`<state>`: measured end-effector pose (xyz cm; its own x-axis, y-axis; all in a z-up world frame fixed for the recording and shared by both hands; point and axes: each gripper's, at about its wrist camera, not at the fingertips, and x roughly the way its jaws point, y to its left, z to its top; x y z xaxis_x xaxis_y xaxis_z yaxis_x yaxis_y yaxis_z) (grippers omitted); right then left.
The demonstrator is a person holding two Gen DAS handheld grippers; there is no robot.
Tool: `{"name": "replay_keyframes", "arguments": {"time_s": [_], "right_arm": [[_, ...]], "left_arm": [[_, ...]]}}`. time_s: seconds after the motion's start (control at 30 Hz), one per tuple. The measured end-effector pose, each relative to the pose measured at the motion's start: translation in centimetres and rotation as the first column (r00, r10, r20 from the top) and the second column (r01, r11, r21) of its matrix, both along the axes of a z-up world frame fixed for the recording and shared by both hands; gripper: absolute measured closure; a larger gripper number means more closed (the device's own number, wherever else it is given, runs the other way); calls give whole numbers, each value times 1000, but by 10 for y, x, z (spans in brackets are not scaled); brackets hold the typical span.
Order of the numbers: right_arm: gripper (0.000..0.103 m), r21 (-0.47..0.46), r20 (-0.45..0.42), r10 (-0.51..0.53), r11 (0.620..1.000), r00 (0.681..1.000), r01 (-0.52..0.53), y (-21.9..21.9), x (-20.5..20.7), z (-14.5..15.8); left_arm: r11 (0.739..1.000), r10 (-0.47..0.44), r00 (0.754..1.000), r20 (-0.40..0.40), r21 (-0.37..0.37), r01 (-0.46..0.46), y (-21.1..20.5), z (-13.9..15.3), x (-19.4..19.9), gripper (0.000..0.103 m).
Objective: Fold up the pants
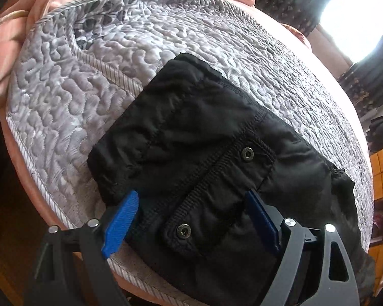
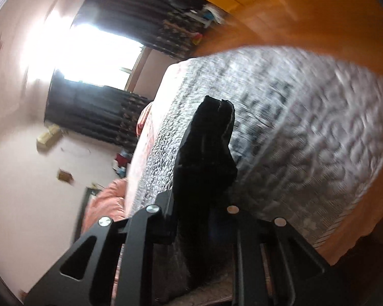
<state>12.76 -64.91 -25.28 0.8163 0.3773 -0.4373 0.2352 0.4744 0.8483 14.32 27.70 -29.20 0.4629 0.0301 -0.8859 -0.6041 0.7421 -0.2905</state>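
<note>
- Pants [image 1: 199,153] lie folded on the bed [image 1: 63,107], partly between the released left jaws.
- Left gripper [image 1: 191,204]: spread wide.
- Right gripper [image 2: 204,204]: jaws clenched on black pants cloth.

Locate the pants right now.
In the left wrist view the black pants lie folded on the grey quilt near its front edge; the right tool pinches one end.

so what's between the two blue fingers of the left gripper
Black pants, folded on the gray quilted bedspread: a ribbed placket with one metal snap lies in the gap. The left gripper stands open over it, seen in the left wrist view.
</note>
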Motion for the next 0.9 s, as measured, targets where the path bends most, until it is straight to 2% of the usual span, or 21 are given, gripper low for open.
{"name": "replay_keyframes", "arguments": {"time_s": [0.17,0.33,0.5,0.77,0.9], "right_arm": [[86,-151,20,35,988,999,-32,28,-1,44],[87,-292,21,69,955,997,-59,55,2,77],[87,-358,25,85,931,996,-71,76,3,91],[87,-492,21,108,867,994,-83,116,5,126],[87,-542,24,126,835,992,-93,133,7,134]], "left_arm": [[1000,10,1000,13,-15,-9,1,0,-1,18],[1000,11,1000,22,-23,-11,1,0,-2,18],[999,16,999,32,-36,-15,1,0,-4,18],[999,15,999,42,-51,-13,2,-1,-6,18],[998,15,999,44,-55,-13,2,-1,-6,18]]}}
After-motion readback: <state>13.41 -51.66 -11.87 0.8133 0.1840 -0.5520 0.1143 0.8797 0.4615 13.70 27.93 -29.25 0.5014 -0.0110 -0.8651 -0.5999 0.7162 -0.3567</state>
